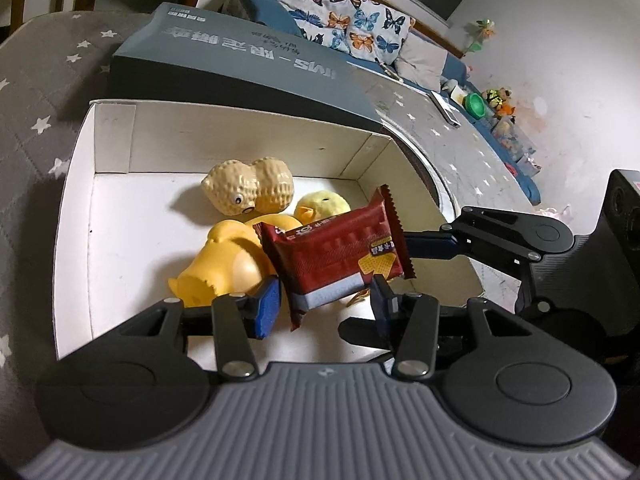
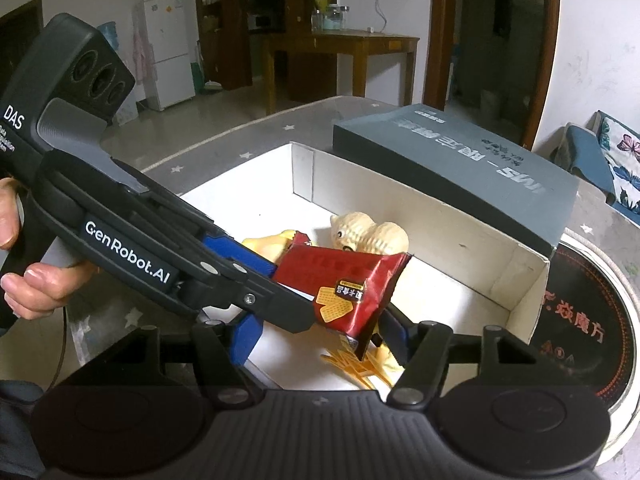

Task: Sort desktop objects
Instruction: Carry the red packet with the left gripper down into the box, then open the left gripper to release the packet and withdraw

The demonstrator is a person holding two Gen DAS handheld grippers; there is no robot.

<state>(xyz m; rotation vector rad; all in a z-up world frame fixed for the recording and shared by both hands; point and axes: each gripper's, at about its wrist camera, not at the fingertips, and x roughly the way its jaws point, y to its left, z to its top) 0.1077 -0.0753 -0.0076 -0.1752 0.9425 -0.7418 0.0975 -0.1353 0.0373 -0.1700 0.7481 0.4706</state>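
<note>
Both claws are meeting over the open white cardboard box, and the crinkly dark-red foil wafer packet is hanging between them above the box's floor. The left claw is pinching the packet's lower end between its blue pads. The right claw is reaching in from the side with its blue fingers spread on either side of the packet; I cannot tell whether they are touching it. Inside the box a bumpy, glossy peanut-shaped toy with a painted eye is lying near the back wall, a fuzzy yellow chick is sitting just beside it, and a smooth yellow rubber toy is lying in front, partly hidden by the packet. The dark grey box lid is resting behind the box on the grey star-patterned tabletop
</note>
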